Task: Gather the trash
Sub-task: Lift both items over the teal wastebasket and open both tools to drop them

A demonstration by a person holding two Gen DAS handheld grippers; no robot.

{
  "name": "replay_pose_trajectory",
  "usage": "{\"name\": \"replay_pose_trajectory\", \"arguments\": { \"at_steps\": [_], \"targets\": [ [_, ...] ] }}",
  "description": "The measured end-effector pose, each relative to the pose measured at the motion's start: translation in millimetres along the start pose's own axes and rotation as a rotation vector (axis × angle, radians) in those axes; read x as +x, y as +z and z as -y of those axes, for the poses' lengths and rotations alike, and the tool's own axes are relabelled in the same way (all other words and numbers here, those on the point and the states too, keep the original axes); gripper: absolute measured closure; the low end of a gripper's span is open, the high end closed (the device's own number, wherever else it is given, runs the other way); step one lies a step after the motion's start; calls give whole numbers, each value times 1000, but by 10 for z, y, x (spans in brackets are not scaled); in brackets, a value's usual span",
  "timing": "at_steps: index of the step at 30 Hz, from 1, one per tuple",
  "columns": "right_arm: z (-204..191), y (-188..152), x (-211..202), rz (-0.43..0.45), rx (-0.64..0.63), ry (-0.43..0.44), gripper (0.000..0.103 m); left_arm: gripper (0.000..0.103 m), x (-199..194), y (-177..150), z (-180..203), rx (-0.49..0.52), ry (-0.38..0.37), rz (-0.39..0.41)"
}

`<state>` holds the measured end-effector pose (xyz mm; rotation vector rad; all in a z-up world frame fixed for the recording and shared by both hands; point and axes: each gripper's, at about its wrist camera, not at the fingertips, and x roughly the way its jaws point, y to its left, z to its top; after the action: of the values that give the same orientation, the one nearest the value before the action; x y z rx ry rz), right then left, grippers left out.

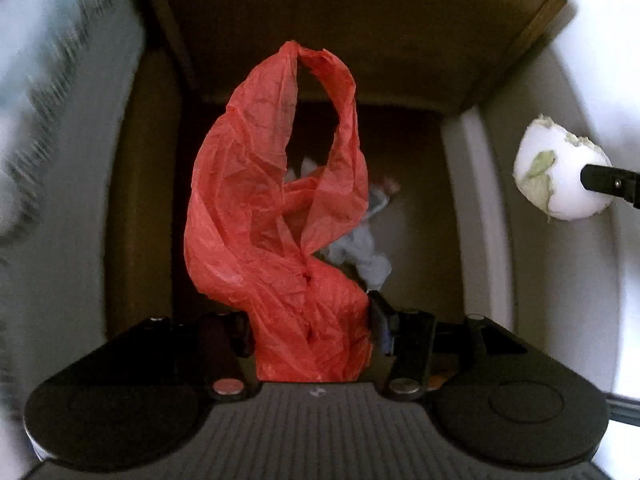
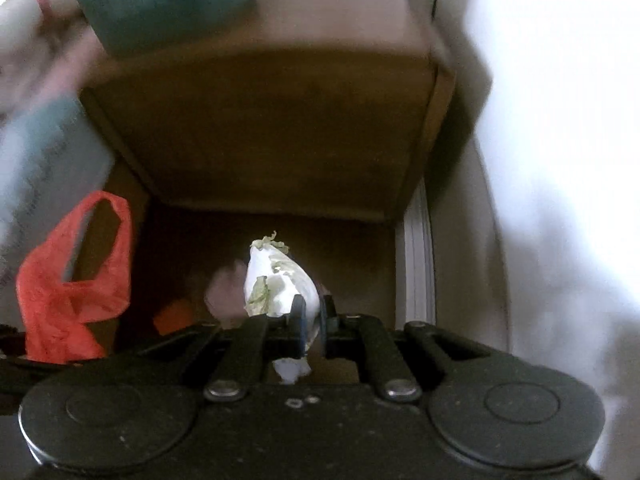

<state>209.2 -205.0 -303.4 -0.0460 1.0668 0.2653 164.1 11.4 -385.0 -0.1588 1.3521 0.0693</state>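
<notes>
Brown cardboard box (image 1: pixel 360 32) below; your left gripper (image 1: pixel 308 320) fingers pinch red plastic bag (image 1: pixel 276 200), right gripper (image 2: pixel 314 320) fingers pinch white wrapper (image 2: pixel 280 280).

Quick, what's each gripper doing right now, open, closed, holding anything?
Left gripper: closed on the bunched red plastic bag.
Right gripper: closed on a white wrapper with green scraps.

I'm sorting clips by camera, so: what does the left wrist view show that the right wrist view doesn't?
Only the left wrist view: pale crumpled trash lying low beyond the bag.

Only the right wrist view: a dark green container standing on the brown furniture top, and a small orange patch low down.

Both: the red plastic bag held in the left gripper, and the white scrap with green bits clamped in the right gripper.
</notes>
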Motion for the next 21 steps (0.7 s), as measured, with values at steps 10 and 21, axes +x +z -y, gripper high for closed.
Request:
{"name": "replay_pose_trajectory", "arguments": {
  "at_steps": [10, 21],
  "targets": [
    [-248, 751, -1380, 154, -14, 25, 98, 51, -1605, 523, 102, 29, -27, 141],
    [-522, 1591, -2237, 341, -64, 51, 98, 51, -2776, 1140, 185, 67, -53, 283]
  ]
}}
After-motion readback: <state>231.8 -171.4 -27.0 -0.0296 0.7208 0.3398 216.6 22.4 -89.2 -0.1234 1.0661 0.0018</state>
